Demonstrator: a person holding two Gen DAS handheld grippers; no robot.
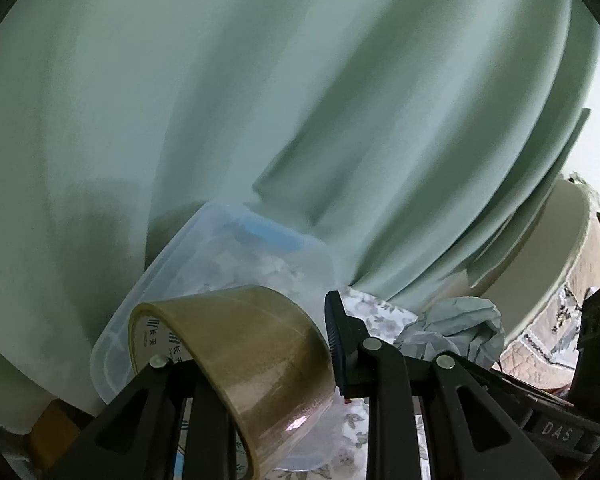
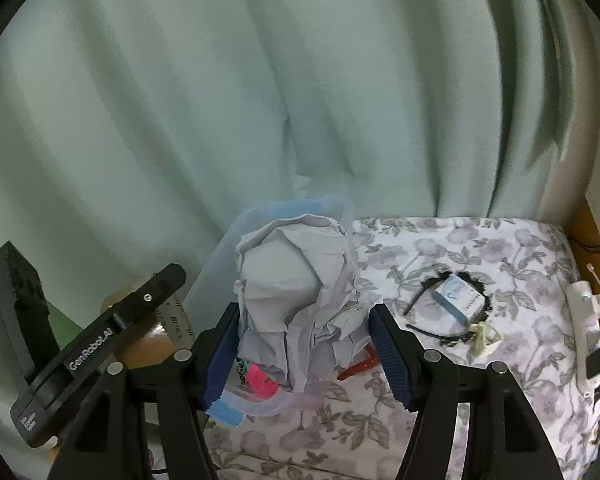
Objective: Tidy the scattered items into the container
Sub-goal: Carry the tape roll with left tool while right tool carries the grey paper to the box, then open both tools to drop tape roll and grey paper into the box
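My left gripper (image 1: 256, 364) is shut on a roll of brown packing tape (image 1: 236, 356), held up in front of the clear plastic container (image 1: 204, 264). My right gripper (image 2: 304, 340) is shut on a big wad of crumpled white paper (image 2: 300, 292), held over the same clear, blue-edged container (image 2: 260, 398), which holds pink and patterned items. The paper wad also shows in the left wrist view (image 1: 456, 332). The left gripper's body shows at the left of the right wrist view (image 2: 112, 328). A small blue-and-white box (image 2: 458, 294) and a black hairband (image 2: 432, 330) lie on the floral bedspread (image 2: 520, 264).
A pale green curtain (image 2: 260, 100) hangs close behind the container. A white power strip (image 2: 586, 320) lies at the bed's right edge by a wooden frame (image 2: 590, 220). A small cream object (image 2: 486, 338) and a red item (image 2: 358, 366) lie on the bedspread.
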